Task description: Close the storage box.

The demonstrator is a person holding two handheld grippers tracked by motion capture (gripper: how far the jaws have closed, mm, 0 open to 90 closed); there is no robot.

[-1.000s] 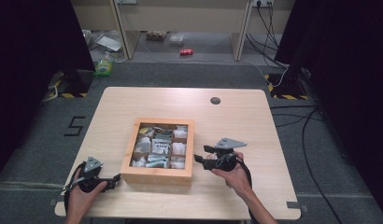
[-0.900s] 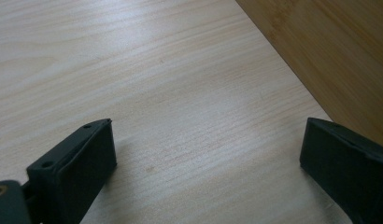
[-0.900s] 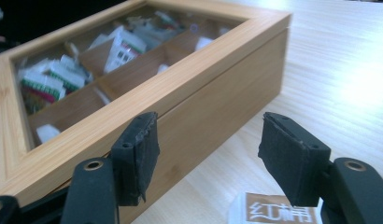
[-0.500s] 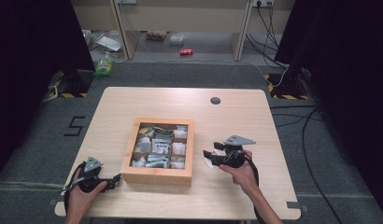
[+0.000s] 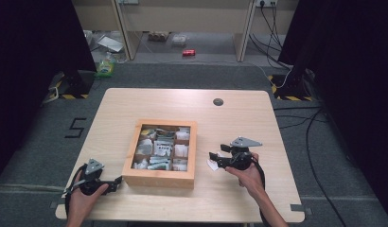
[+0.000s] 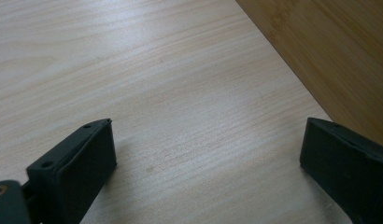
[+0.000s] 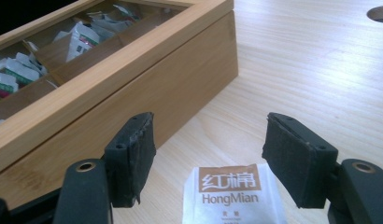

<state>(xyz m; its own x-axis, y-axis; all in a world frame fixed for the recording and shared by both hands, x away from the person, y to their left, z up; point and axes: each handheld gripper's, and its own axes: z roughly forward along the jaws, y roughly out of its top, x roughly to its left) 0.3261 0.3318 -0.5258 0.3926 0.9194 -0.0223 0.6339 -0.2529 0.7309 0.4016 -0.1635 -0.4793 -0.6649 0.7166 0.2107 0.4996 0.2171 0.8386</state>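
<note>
Pale wooden table (image 5: pixel 239 118): far half bare, a round dark hole (image 5: pixel 218 101) near the far edge, and wide open strips left and right of the square bamboo box with divided compartments (image 5: pixel 160 178), which sits centre, toward the near edge.

Box compartments hold mixed packets (image 5: pixel 161 147); labels unreadable from above, and the right gripper view cuts off most of the interior.

Right gripper (image 5: pixel 213 160), black two-jaw with a grey plate on top, lies low on the table right of the box, clear of its wall, jaws pointing at it. Jaws have just been opening and stand spread. The right gripper view shows the small white sachet with a brown "HongMian" label (image 7: pixel 234 196) flat on the table between them, pads off it, lower edge cropped. From above the sachet is just a white scrap (image 5: pixel 213 164) at the jaw tips.

Left gripper (image 5: pixel 117 181) rests at the near-left corner, tips probably just short of the box's corner. Its own view shows jaws spread over bare wood, box wall (image 6: pixel 329 51) at right.
</note>
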